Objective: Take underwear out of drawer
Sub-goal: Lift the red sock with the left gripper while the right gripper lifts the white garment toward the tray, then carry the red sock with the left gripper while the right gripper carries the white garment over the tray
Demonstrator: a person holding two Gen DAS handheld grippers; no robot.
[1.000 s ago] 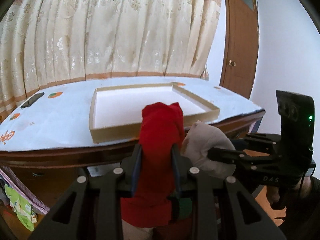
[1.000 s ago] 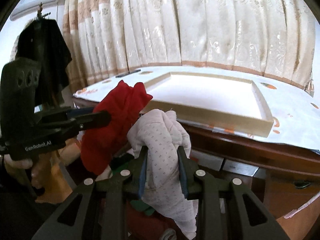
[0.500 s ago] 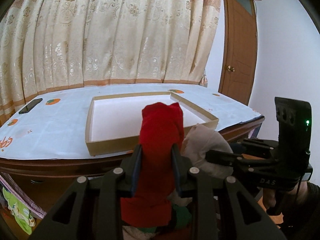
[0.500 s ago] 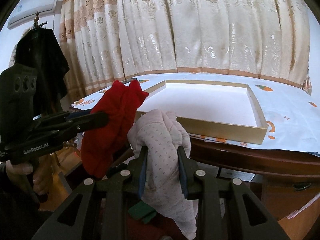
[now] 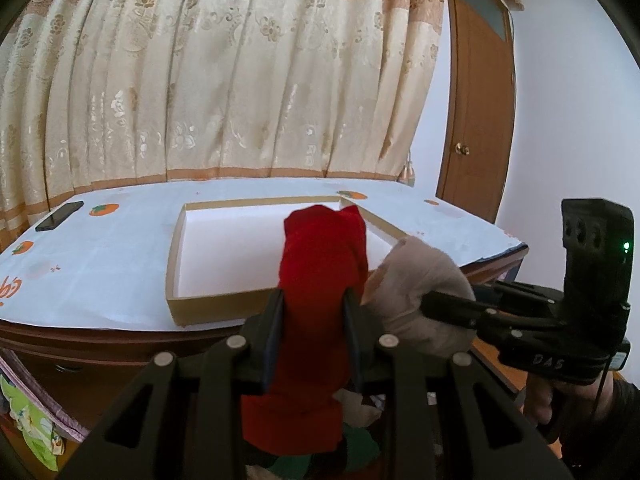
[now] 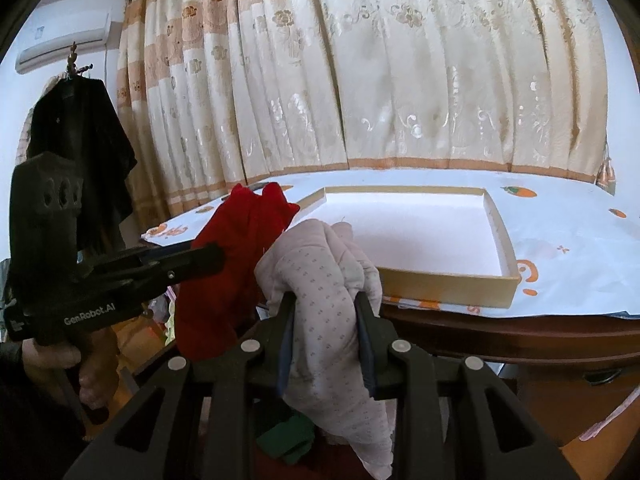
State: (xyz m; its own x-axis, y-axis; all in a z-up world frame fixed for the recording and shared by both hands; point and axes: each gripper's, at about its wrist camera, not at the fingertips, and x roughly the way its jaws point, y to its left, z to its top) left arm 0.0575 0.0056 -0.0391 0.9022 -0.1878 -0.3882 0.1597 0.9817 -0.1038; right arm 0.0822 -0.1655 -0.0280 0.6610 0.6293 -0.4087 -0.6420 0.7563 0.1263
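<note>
Cloth fills both grips: the left gripper (image 5: 314,312) is clamped on a red underwear piece (image 5: 320,280), and the right gripper (image 6: 326,320) is clamped on a pale dotted underwear piece (image 6: 320,276). Each garment stands bunched above its own fingers and hangs limp below them, the two held side by side and touching or nearly so. Ahead of both grippers, beyond the wooden table edge, lies a shallow cardboard tray (image 5: 208,306) on the white tablecloth (image 5: 100,264). Below the left gripper, a tangle of green fabric (image 5: 360,450) shows; the drawer itself is not clearly visible. These pieces look light, soft and floppy, with nothing fragile about them, so a firm pinch through a gathered fold, as now, should carry them without slipping. Loose tails may drag or snag.
</note>
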